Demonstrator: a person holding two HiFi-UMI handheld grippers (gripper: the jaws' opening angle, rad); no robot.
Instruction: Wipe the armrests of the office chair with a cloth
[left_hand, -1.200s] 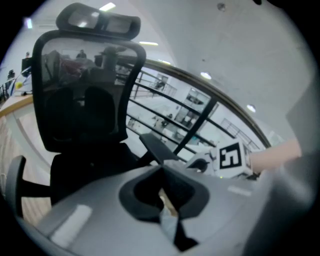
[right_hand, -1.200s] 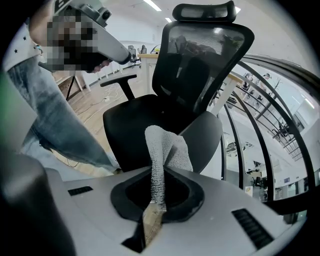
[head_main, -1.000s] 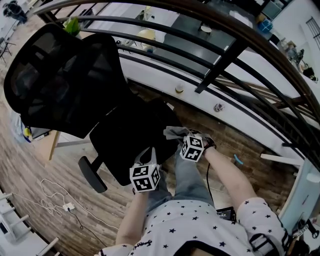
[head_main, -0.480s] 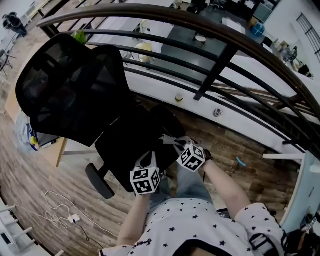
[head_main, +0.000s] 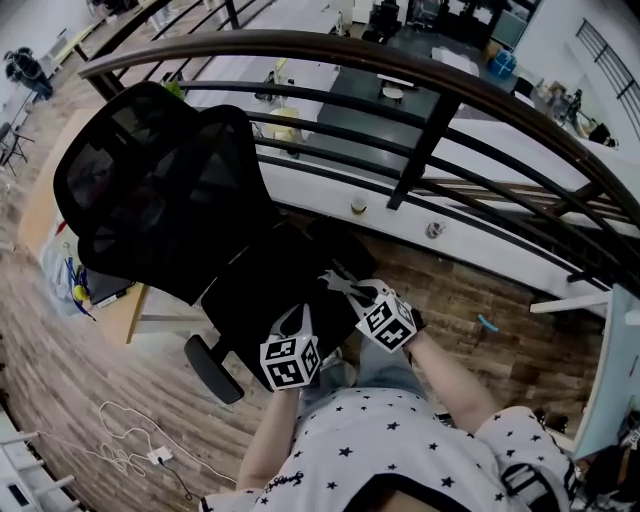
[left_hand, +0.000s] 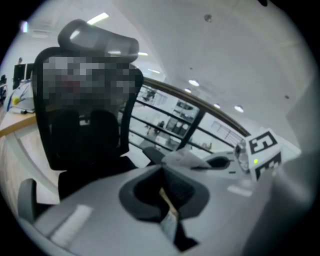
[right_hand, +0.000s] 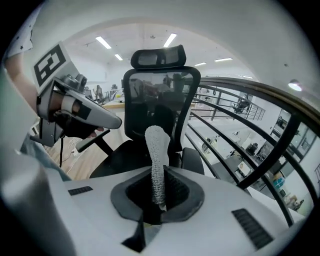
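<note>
**Cloth and chair.** A narrow grey knitted cloth (right_hand: 156, 160) stands upright out of the right gripper (right_hand: 158, 197). The jaws of this gripper are clamped on the lower end of the cloth, and its free top curls slightly leftward. In the head view the cloth (head_main: 343, 284) projects from the right gripper (head_main: 358, 293) over the near edge of the seat (head_main: 262, 292) of the black mesh-backed office chair (head_main: 150, 190).

**Armrests.** The chair faces the person, so the right gripper view shows its backrest (right_hand: 160, 102) and headrest (right_hand: 157, 56) straight ahead. One padded black armrest (right_hand: 193, 160) lies beyond the cloth to the right, apart from it. The other armrest (head_main: 213, 368) appears at the lower left of the seat in the head view.

**Left gripper.** The left gripper (head_main: 296, 320) is held just beside the right one. Its jaws are pressed together with nothing between them.

**Surroundings.** A dark curved metal railing (head_main: 430, 70) runs behind the chair. A white cable (head_main: 120, 440) lies on the wood-plank floor (head_main: 60, 330). The person's star-patterned shirt (head_main: 400, 445) fills the lower edge.
</note>
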